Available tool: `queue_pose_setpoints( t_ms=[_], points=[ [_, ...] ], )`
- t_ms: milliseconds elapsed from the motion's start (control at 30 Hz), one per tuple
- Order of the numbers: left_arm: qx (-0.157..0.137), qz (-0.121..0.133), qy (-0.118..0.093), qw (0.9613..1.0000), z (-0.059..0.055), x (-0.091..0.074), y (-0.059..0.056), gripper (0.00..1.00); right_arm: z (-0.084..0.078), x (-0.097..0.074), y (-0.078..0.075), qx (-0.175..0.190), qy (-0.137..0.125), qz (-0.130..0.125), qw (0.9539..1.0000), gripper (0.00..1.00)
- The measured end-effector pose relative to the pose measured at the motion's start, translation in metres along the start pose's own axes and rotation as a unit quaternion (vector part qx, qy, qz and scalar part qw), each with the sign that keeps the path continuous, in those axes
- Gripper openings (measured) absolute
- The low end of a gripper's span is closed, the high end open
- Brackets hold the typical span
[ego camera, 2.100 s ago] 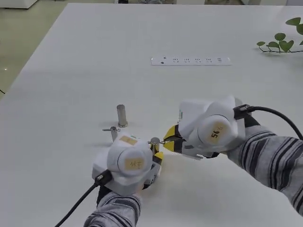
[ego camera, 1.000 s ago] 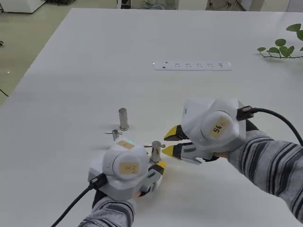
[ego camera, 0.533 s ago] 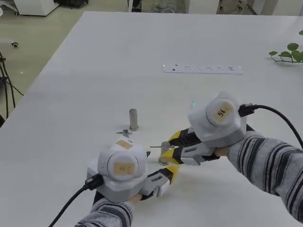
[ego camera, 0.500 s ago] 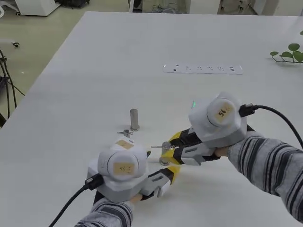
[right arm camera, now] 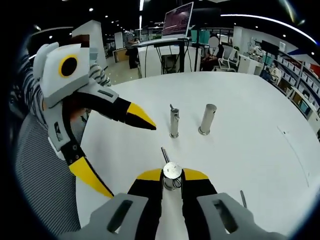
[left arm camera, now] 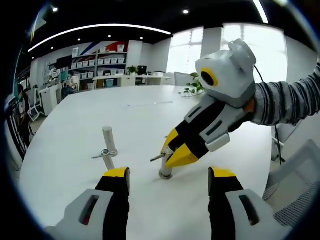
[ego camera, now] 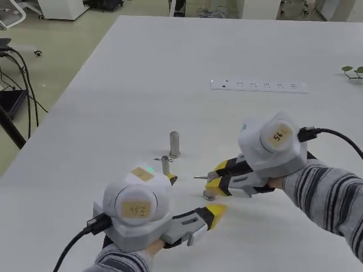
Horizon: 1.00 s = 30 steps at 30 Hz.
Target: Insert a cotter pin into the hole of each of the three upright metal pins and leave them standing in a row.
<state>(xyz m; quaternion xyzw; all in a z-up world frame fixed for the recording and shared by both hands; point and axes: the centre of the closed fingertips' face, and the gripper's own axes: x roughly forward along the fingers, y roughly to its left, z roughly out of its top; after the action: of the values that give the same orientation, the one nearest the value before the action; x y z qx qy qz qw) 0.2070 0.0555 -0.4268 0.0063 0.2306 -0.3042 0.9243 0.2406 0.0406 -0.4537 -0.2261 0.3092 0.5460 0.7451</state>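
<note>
Upright metal pins on white table (ego camera: 170,68): three. Cotter pins seated in them: two.

Right gripper (ego camera: 219,176): jaws drawn in tight on first cotter pin (right arm camera: 164,152) at its looped end. Straight end pushed through the head of first metal pin (ego camera: 210,187) and projecting on the side away from this gripper. Round top of that pin directly between the two yellow tips in the right gripper view.

Left gripper (ego camera: 195,194): jaws spread wide, nothing held. First metal pin just ahead of them, on the line between the two tips, untouched.

Second metal pin (ego camera: 165,165): just beside the tip of one left-gripper jaw, contact not discernible. Second cotter pin (left arm camera: 98,155) lying crosswise through its head.

Third metal pin (ego camera: 174,144): just beyond the second, farthest from both grippers.

One thin sliver (right arm camera: 242,198) flat on the table beside the right gripper's body, too small to identify.

One power strip (ego camera: 258,86) and one leafy plant (ego camera: 354,71) well beyond both grippers.
</note>
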Motion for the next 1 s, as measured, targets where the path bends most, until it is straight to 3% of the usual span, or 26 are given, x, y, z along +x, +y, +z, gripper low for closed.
queue_pose_setpoints(
  t_ms=[333, 667, 1000],
  points=[
    [-0.007, 0.011, -0.018, 0.9998, 0.013, -0.015, 0.010, 0.75, 0.005, 0.001, -0.014, -0.013, 0.011, -0.010, 0.9998, 0.08],
    [-0.009, 0.033, -0.020, 0.9992, 0.012, -0.021, 0.027, 0.79, 0.009, 0.004, -0.025, -0.006, 0.015, -0.014, 0.9998, 0.08],
    [-0.011, 0.041, -0.023, 0.9988, 0.011, -0.025, 0.036, 0.82, 0.010, 0.006, -0.030, -0.002, 0.018, -0.008, 0.9998, 0.08]
  ],
)
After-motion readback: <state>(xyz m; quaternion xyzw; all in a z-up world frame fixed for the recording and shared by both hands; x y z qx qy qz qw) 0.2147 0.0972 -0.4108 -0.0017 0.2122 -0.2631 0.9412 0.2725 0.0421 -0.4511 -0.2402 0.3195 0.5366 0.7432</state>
